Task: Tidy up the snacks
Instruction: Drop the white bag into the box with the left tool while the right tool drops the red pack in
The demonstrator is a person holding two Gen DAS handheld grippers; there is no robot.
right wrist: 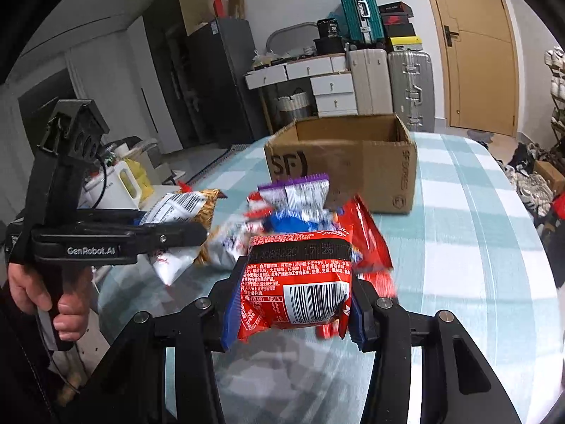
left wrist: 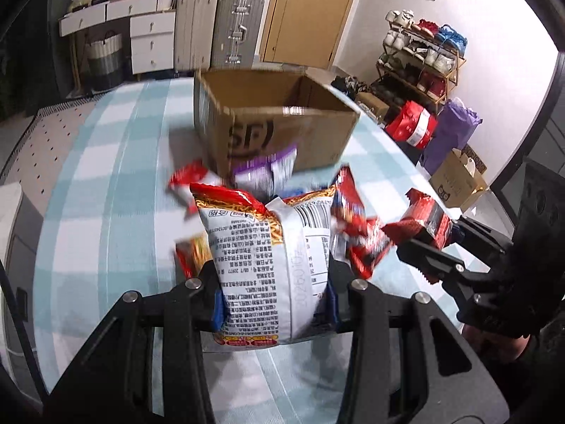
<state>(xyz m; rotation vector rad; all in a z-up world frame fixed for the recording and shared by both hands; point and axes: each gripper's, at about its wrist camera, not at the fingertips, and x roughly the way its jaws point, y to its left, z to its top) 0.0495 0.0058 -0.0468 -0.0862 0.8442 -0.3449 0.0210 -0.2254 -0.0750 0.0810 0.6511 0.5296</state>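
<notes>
Gripping white packet (left wrist: 272, 265) between left gripper (left wrist: 273, 304) pads.

The desk (left wrist: 106, 183) is wearing a pale blue and white check cloth. The cardboard box (left wrist: 282, 130) is showing brown with black lettering. One snack packet (left wrist: 265, 265) is showing white and orange, another (right wrist: 296, 282) red.

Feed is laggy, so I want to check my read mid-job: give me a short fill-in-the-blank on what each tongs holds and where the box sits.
1. The left tongs grip a ____ noodle-print snack packet.
2. The right tongs grip a ____ barcoded snack packet.
3. The open cardboard box sits ____ the snack pile.

Missing words: white; red; behind
</notes>
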